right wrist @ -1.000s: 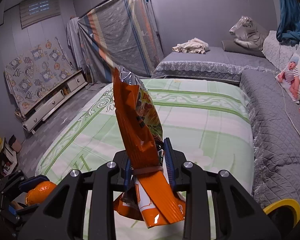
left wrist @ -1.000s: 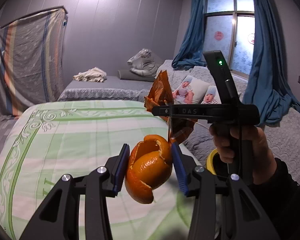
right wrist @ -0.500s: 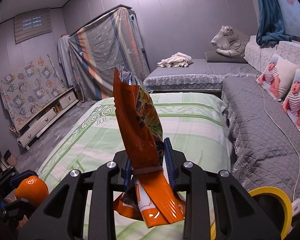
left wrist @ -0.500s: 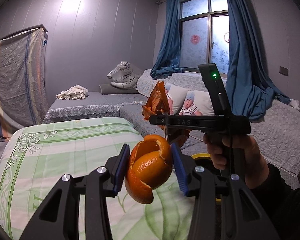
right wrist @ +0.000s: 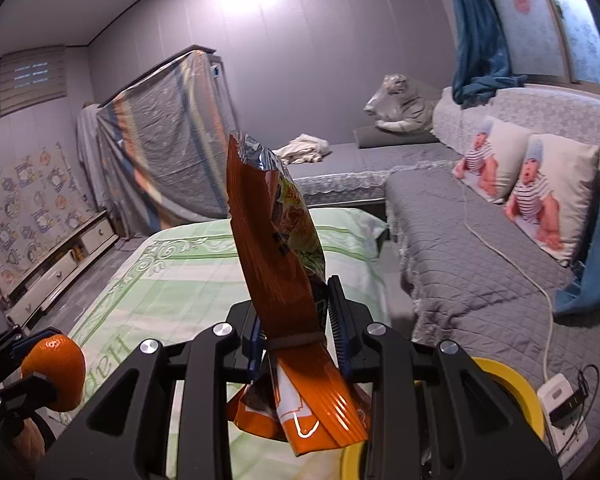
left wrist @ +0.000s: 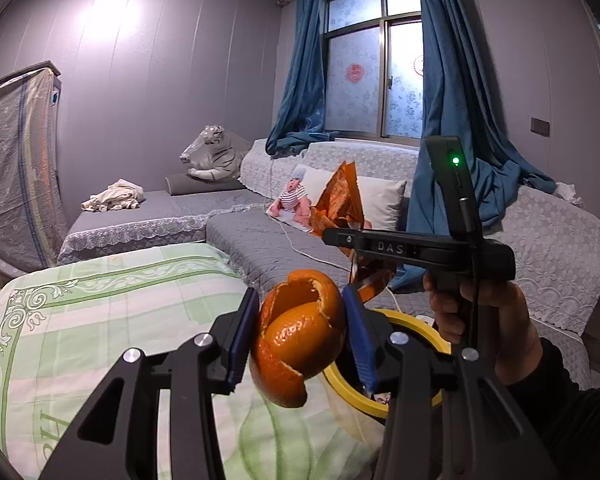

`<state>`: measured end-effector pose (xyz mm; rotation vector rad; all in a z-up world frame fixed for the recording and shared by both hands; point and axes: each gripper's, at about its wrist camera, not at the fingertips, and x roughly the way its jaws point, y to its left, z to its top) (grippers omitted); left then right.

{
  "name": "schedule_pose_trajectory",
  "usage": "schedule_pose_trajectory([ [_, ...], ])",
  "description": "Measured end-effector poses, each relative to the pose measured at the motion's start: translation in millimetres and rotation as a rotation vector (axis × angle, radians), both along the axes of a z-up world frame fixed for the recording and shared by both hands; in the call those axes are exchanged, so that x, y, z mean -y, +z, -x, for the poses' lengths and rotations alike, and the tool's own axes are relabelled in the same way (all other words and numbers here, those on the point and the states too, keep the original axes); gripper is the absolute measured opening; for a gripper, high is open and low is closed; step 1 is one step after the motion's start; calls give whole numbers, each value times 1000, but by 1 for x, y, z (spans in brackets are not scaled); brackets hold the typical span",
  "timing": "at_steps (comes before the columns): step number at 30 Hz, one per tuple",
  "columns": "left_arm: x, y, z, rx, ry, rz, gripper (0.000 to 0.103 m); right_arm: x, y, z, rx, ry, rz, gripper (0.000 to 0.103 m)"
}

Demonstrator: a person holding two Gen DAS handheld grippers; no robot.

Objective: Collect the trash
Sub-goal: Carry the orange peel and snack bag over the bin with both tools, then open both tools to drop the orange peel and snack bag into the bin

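Orange peel (left wrist: pixel 300 340) clamped between the blue pads of the left claw (left wrist: pixel 302 340), held in the air above the edge of the green bed (left wrist: pixel 100 320); snack bag (right wrist: pixel 276 248), orange and torn open at its top, pinched upright in the right claw (right wrist: pixel 300 332), a hand (left wrist: pixel 484 320) gripping that tool's handle; yellow-rimmed bin (left wrist: pixel 416 332) directly beyond and below both claws, beside the bed; grey sofa (right wrist: pixel 480 280) with baby-print pillows behind
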<state>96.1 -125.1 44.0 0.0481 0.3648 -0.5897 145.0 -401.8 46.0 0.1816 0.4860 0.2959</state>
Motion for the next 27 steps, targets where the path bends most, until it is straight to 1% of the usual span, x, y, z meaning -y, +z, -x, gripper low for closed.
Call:
schedule_pose_trajectory([
  [5,24,-1,-4,-10,-49,-6,41,36,-8,15,10,-80,-4,27],
  [12,57,-3,-7,-15,-112,-16,41,70,-17,32,29,-175,0,27],
  [16,74,-5,-8,-8,-146,-21,41,88,-25,37,23,-211,-15,27],
  [22,99,-13,-22,-26,-173,-3,41,111,-42,40,-8,-270,-34,27],
  [27,122,-32,-44,-78,-189,-8,41,126,-63,36,-57,-309,-56,27],
])
